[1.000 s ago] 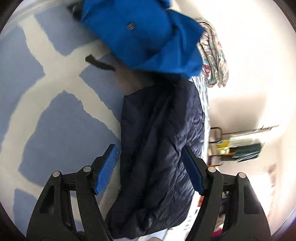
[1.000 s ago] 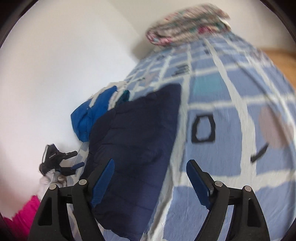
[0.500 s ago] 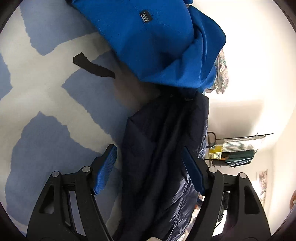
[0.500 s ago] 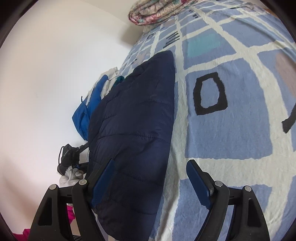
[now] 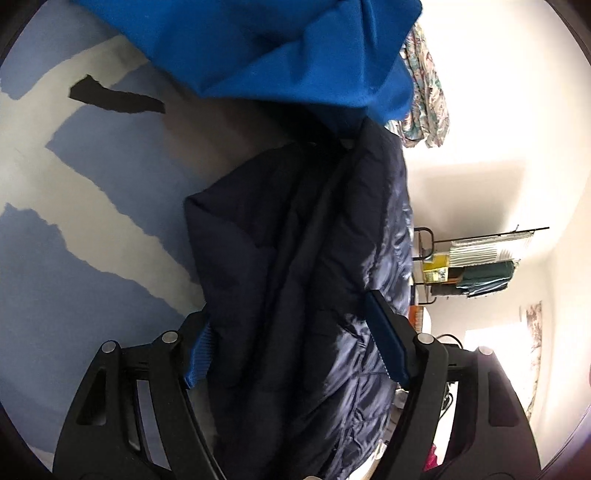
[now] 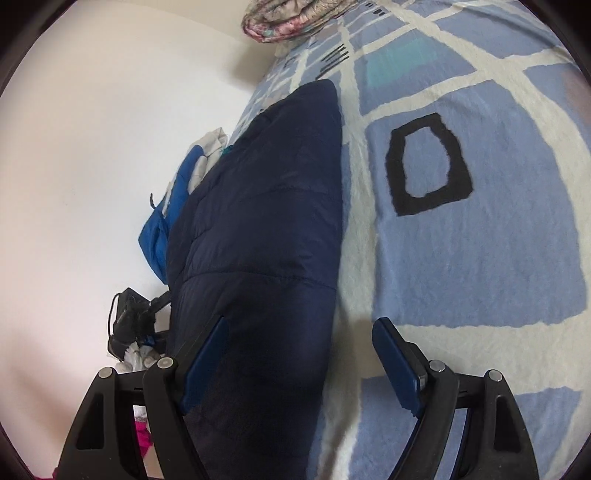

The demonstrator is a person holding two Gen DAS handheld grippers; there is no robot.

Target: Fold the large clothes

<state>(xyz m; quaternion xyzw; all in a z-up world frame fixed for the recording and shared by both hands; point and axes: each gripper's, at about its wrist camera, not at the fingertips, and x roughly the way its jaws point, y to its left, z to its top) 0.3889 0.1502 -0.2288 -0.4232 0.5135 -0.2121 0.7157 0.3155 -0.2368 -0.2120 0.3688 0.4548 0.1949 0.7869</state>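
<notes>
A dark navy quilted jacket [image 5: 303, 266] lies along the edge of a bed with a blue and cream patterned cover [image 5: 74, 229]. My left gripper [image 5: 295, 350] is open and straddles the jacket's near end, one finger on each side. In the right wrist view the same jacket [image 6: 266, 221] stretches away along the bed's left edge. My right gripper [image 6: 299, 362] is open, its left finger over the jacket's near end and its right finger over the cover [image 6: 480, 258].
A bright blue garment [image 5: 280, 48] lies bunched beyond the jacket; it also shows in the right wrist view [image 6: 162, 229]. A folded floral quilt [image 6: 291, 14] sits at the bed's far end. A clothes rack [image 5: 480, 258] stands by the wall. A black device [image 6: 129, 321] lies beside the bed.
Both grippers have moved in closer to the jacket. The left gripper now straddles its end; the right gripper has dropped lower over the jacket's other end.
</notes>
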